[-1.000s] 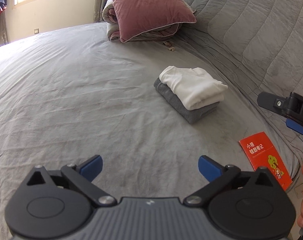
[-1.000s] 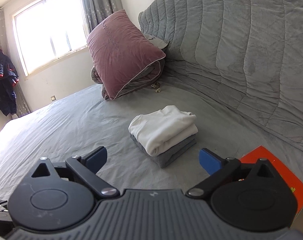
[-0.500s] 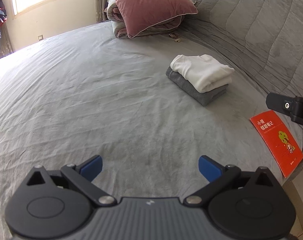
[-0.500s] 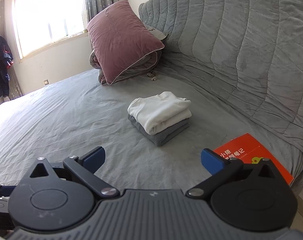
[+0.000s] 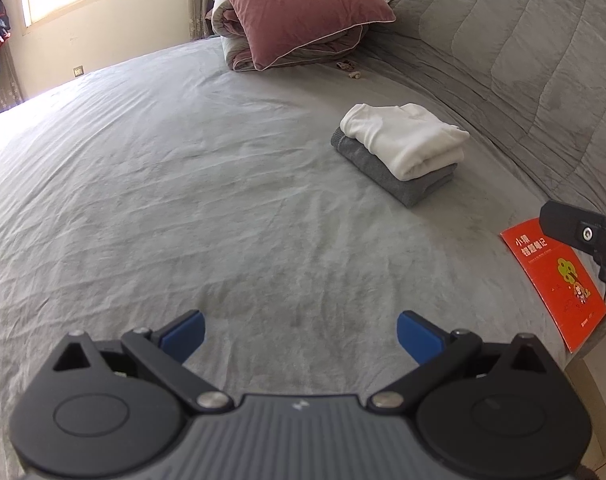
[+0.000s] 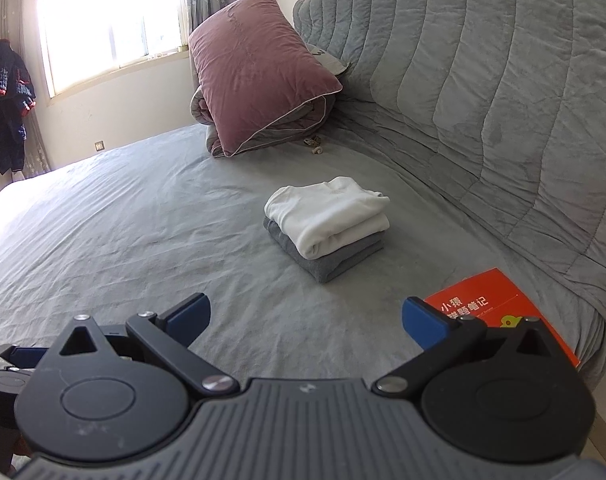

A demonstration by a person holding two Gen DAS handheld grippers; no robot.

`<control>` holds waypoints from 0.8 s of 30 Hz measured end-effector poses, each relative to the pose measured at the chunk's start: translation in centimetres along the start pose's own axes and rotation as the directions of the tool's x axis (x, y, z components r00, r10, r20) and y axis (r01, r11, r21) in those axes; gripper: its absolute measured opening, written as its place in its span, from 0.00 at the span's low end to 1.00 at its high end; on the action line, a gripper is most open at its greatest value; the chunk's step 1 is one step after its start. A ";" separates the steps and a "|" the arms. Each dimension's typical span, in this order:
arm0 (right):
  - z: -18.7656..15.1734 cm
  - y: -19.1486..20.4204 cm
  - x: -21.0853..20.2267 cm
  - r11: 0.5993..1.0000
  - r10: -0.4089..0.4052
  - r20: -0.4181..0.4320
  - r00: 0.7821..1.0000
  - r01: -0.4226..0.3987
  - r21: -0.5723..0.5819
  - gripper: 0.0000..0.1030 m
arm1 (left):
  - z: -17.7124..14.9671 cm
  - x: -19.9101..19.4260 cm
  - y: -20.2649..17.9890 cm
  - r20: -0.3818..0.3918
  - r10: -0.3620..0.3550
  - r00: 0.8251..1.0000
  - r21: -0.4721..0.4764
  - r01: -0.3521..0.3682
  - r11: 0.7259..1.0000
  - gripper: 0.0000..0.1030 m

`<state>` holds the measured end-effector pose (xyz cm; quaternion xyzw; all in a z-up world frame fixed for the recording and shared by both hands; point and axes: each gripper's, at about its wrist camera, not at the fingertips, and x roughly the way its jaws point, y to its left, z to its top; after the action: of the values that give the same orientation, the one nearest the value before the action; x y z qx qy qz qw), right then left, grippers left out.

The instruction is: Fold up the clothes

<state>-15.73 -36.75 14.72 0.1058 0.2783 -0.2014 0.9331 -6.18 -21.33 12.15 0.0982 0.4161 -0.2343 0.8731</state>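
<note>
From the left wrist, the left tongs (image 5: 301, 330) are spread wide above the bed (image 5: 183, 200), holding nothing. The folded clothes (image 5: 399, 152) lie ahead to the right, a white piece on a grey one, near a red book (image 5: 555, 284).

From the right wrist, the right tongs (image 6: 305, 316) are also spread and empty. The clothes (image 6: 327, 226) are straight ahead, below the pillow (image 6: 259, 68).

I am counting two folded garments, one white top (image 6: 327, 212) stacked on one grey piece (image 6: 331, 258), one red booklet (image 6: 499, 308), one mauve pillow (image 6: 259, 68), one rolled quilt (image 6: 287, 130), and possibly two small trinkets (image 6: 315, 146), too blurred to tell.
</note>
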 end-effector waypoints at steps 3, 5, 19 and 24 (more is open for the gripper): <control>-0.1 0.1 0.2 1.000 -0.003 -0.008 1.000 0.003 0.003 1.00 | 0.0 0.0 0.0 -0.001 -0.002 1.000 0.005 0.002 1.000 0.99; -0.2 0.2 0.3 1.000 -0.004 -0.014 1.000 0.004 0.003 1.00 | 0.1 -0.1 0.0 -0.001 -0.004 1.000 0.008 0.004 1.000 0.99; -0.6 1.3 0.3 1.000 0.009 -0.025 1.000 -0.009 -0.018 1.00 | -0.2 -0.8 0.5 0.001 -0.001 1.000 0.016 0.001 1.000 0.99; -0.8 1.6 -0.1 1.000 0.011 -0.021 1.000 -0.011 -0.028 1.00 | -0.6 -1.2 0.8 0.000 0.005 1.000 0.017 -0.005 1.000 0.99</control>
<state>-15.50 -35.02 14.32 0.0964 0.2902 -0.1913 0.9327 -6.83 -20.04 12.71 0.1068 0.4136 -0.2359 0.8729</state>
